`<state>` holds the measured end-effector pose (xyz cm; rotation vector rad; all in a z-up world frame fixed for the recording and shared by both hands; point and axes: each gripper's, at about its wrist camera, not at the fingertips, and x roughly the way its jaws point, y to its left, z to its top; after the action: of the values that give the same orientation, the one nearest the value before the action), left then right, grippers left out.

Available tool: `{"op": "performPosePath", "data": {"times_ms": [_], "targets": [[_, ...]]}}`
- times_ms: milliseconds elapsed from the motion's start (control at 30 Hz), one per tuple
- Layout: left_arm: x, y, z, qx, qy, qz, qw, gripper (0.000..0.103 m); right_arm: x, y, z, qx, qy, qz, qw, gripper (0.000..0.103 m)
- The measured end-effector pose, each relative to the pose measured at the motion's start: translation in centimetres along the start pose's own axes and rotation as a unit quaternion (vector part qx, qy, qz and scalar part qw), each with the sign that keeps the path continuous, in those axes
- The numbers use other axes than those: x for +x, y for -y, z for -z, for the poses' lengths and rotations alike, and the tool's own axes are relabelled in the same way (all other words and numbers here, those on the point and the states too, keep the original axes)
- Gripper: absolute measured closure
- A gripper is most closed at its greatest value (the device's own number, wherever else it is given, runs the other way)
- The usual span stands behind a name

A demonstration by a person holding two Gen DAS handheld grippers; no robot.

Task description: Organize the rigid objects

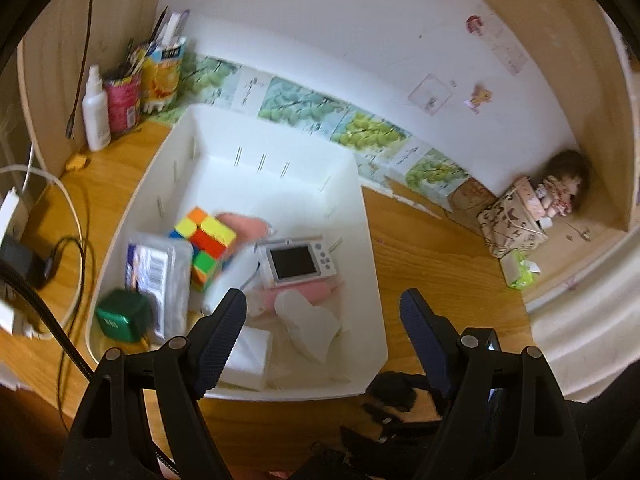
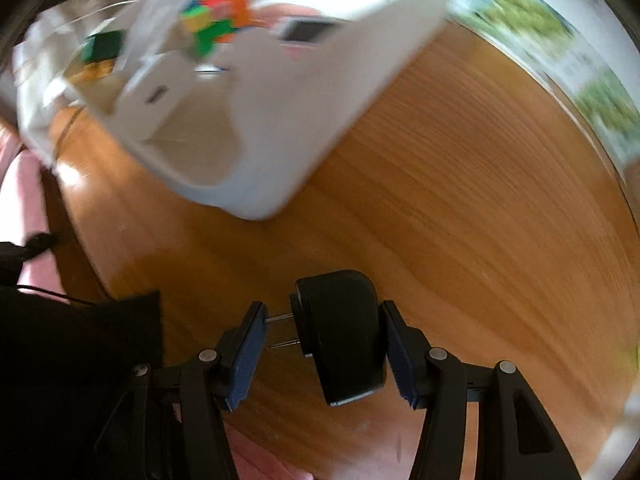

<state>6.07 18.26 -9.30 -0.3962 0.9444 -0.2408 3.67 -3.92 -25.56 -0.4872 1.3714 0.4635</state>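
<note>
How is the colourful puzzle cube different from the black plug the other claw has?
The puzzle cube is bright with many colours; the black plug is plain black. The cube lies tilted inside the white bin; the plug is outside it, over the wooden desk, between the right gripper fingers. The plug has two metal prongs; the cube has none. Both are hard, blocky things.

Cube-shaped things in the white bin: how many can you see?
2. The multicoloured puzzle cube leans on other items near the white bin's middle; the green cube sits in its near-left corner. The clutter may hide more.
</note>
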Motion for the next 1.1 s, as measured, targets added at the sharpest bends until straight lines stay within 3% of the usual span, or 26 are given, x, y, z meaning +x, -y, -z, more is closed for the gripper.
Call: {"op": "performPosePath", "data": {"times_ms": [100,200,300,433,633,800,1100], "targets": [[-0.7,-0.8,-0.7,0.015,0.001,0.017,0.9998,0.021,0.0,1.6,0.2,0.069,-0.033,0.038,0.996,0.046],[-1.1,-1.5,-1.3,0.028,0.0,0.036,0.999,0.021,-0.5,4.1,0.5,0.156,-0.06,0.066,0.984,0.046],[-1.1,-1.8,-1.8,0.041,-0.006,0.055,0.9976,0.021,-2.1,6.7,0.8,0.242,-0.051,0.067,0.967,0.046],[-0.9,-1.5,-2.2,0.061,-0.021,0.074,0.9952,0.021,-5.6,8.9,0.6,0.307,-0.015,0.064,0.95,0.046],[-1.0,-1.2,-2.1,0.077,-0.031,0.09,0.9925,0.021,-10.3,9.7,-0.9,0.339,0.033,0.063,0.938,0.046],[-1.2,-1.7,-1.7,0.067,-0.037,0.087,0.9932,0.021,-12.3,8.2,-3.6,0.352,0.082,0.024,0.932,0.046],[-2.1,-4.0,-1.6,0.008,-0.018,0.043,0.9989,0.021,-12.9,5.0,-9.6,0.296,0.103,-0.05,0.948,0.046]]}}
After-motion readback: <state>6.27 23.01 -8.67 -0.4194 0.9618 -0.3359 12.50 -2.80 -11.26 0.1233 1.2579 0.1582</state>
